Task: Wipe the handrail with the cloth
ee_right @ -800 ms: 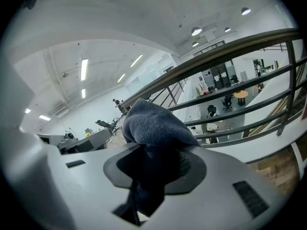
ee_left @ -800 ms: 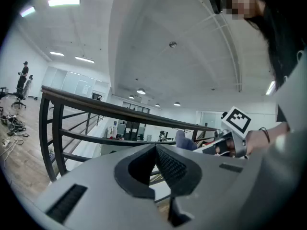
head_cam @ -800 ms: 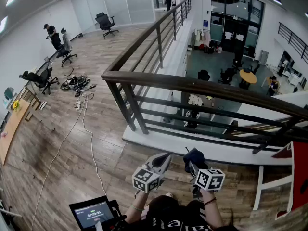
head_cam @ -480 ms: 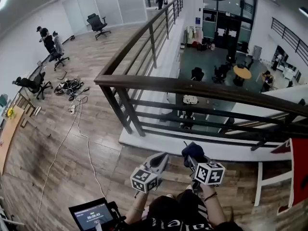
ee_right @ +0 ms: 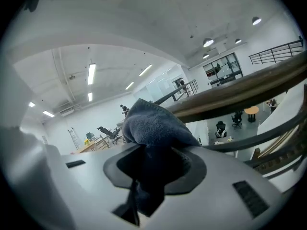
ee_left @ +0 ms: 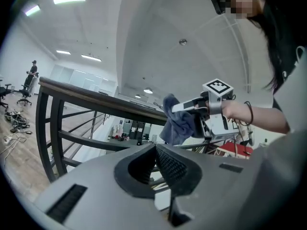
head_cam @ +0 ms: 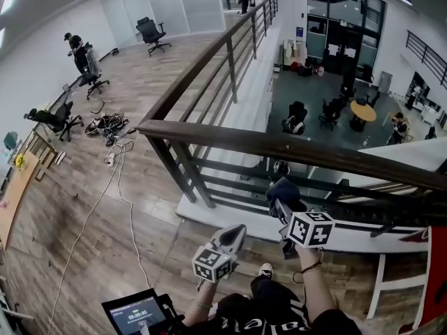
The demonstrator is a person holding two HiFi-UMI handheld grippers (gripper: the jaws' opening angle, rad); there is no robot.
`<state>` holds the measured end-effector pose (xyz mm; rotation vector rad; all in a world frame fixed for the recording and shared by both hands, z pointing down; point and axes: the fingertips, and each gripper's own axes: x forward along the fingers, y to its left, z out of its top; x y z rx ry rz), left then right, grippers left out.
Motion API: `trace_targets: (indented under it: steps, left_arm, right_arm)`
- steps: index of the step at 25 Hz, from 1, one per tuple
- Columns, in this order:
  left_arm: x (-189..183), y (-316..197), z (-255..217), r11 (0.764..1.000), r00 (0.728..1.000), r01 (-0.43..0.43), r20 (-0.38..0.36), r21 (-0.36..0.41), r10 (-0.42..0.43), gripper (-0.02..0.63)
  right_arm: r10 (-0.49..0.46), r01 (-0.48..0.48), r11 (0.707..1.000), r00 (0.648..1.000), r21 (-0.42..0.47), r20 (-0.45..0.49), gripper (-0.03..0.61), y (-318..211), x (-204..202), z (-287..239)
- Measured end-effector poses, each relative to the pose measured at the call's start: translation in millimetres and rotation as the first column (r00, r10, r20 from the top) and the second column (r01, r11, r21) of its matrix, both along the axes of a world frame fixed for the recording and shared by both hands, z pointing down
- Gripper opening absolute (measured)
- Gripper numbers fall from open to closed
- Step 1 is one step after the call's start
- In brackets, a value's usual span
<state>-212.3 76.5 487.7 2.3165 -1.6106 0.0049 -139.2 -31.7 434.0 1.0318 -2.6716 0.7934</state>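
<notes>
The dark brown wooden handrail [head_cam: 293,149] tops a black metal railing and crosses the head view from left to right. My right gripper [head_cam: 280,198] is shut on a dark blue cloth [head_cam: 282,186], held just below and in front of the rail without touching it. In the right gripper view the cloth [ee_right: 152,124] bulges out of the jaws, with the handrail [ee_right: 240,92] just beyond. My left gripper [head_cam: 238,230] hangs lower and to the left, shut and empty. The left gripper view shows the cloth [ee_left: 176,121], the right gripper [ee_left: 189,110] and the handrail [ee_left: 96,97].
Beyond the railing the floor drops to a lower level with chairs and a round table [head_cam: 363,110]. A tablet screen [head_cam: 136,313] sits at the bottom left. Cables [head_cam: 108,123] and office chairs [head_cam: 52,117] lie on the wooden floor at left. A red panel [head_cam: 437,271] stands at right.
My right gripper has risen with the cloth from near the floor edge up to just under the handrail. The left gripper stayed low. The head view moved closer to the railing.
</notes>
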Motion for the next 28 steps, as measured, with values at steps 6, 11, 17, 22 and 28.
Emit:
trace_targets:
  steps: [6,11,17,22,28]
  left_arm:
    - [-15,-61,7,0.998,0.998,0.057,0.001,0.006,-0.057,0.000]
    - [-35,-94,6,0.995,0.995,0.097,0.003,0.010,-0.097,0.000]
    - [-81,-108,22,0.993,0.993,0.116,0.004,-0.009,-0.116,0.000]
    - [-126,-133,6,0.995,0.995,0.100,0.002,-0.012,-0.100,0.000]
    - [-186,-155,0,0.997,0.997,0.076,-0.007,-0.026,-0.076,0.000]
  right_arm:
    - [-0.069,0.067,0.996,0.997,0.050,0.033,0.103,-82,-39,-31]
    - [-0.140,0.137,0.987,0.990,0.085,0.033,0.103,-117,-88,-49]
    - [-0.225,0.221,0.970,0.974,0.099,0.035,0.103,-123,-179,-54]
    - [-0.270,0.269,0.957,0.963,0.112,-0.002,0.103,-129,-240,-67]
    - [-0.224,0.224,0.969,0.974,0.103,-0.015,0.103,-153,-289,-64]
